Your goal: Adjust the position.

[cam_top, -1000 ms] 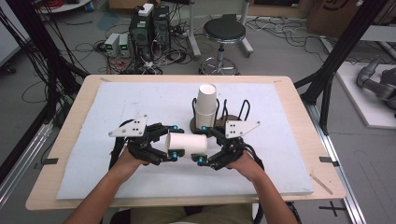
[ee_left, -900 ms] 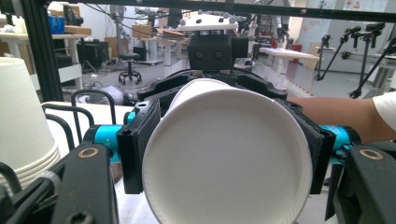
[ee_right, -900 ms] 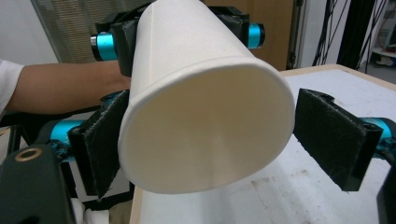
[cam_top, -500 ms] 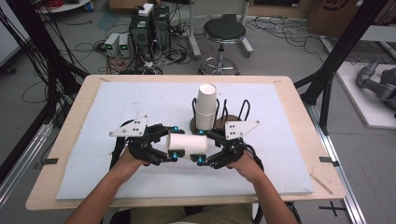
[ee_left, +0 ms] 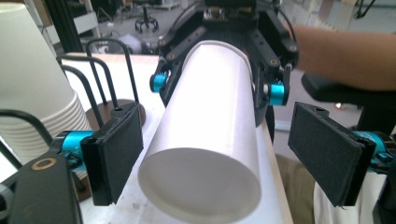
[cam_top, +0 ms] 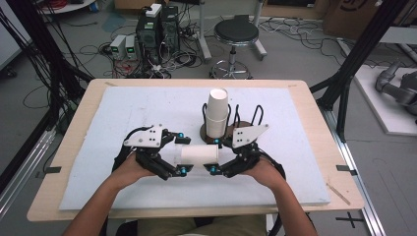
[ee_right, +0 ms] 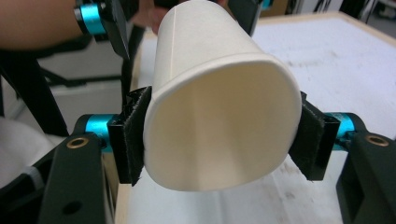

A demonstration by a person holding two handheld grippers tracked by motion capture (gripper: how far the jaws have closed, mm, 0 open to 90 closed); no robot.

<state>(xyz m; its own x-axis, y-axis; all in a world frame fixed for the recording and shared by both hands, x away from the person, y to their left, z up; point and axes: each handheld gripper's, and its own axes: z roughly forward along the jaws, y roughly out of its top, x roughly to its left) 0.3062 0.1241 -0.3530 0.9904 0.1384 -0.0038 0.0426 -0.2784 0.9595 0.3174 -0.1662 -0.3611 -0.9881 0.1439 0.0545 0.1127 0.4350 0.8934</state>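
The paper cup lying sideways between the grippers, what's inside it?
Nothing visible: the right gripper view looks into the paper cup, showing a bare white wall, squeezed oval by the right gripper. The cup's bottom is too washed out to make out.

A wooden bench [cam_top: 314,123] topped by a pale blue mat [cam_top: 123,113] stands on a grey floor [cam_top: 295,64]. Beyond its far edge are a black round stool [cam_top: 236,33], computer towers [cam_top: 157,24] and tangled cables [cam_top: 98,49]. Black frame posts [cam_top: 359,54] flank both sides.
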